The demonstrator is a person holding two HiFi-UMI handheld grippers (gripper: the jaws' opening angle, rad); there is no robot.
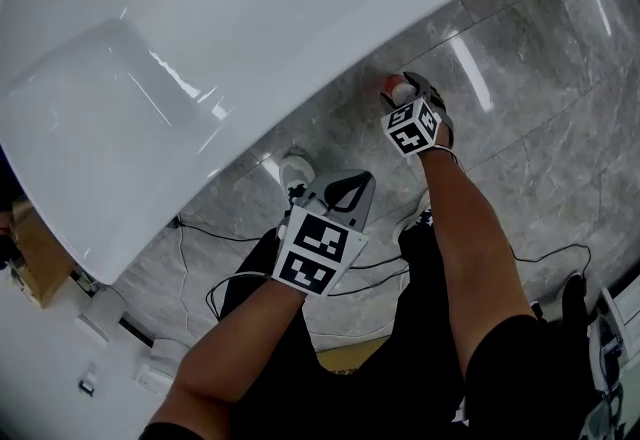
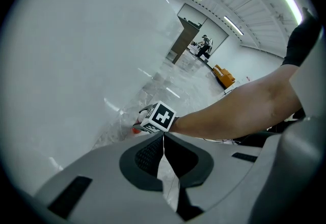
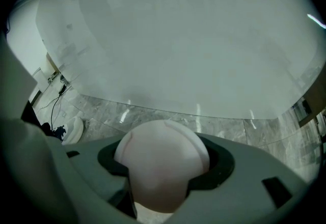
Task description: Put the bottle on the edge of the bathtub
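The white bathtub [image 1: 200, 48] fills the upper left of the head view, and its outer wall [image 3: 178, 39] rises close in front in the right gripper view. My right gripper [image 1: 408, 88] is low by the marble floor beside the tub wall, shut on a pale pinkish bottle [image 3: 163, 159] with a rounded end. In the head view only a small reddish part of the bottle [image 1: 399, 85] shows. My left gripper [image 1: 345, 190] hangs nearer to me, shut with nothing between its fingers. The left gripper view shows the right gripper's marker cube [image 2: 159, 117] against the tub.
Grey marble floor [image 1: 540, 128] runs along the tub. A white shoe [image 1: 296, 169] stands by the tub's base, and black cables [image 1: 200, 233] trail across the floor near my legs. A cardboard box [image 1: 35, 253] sits at the far left.
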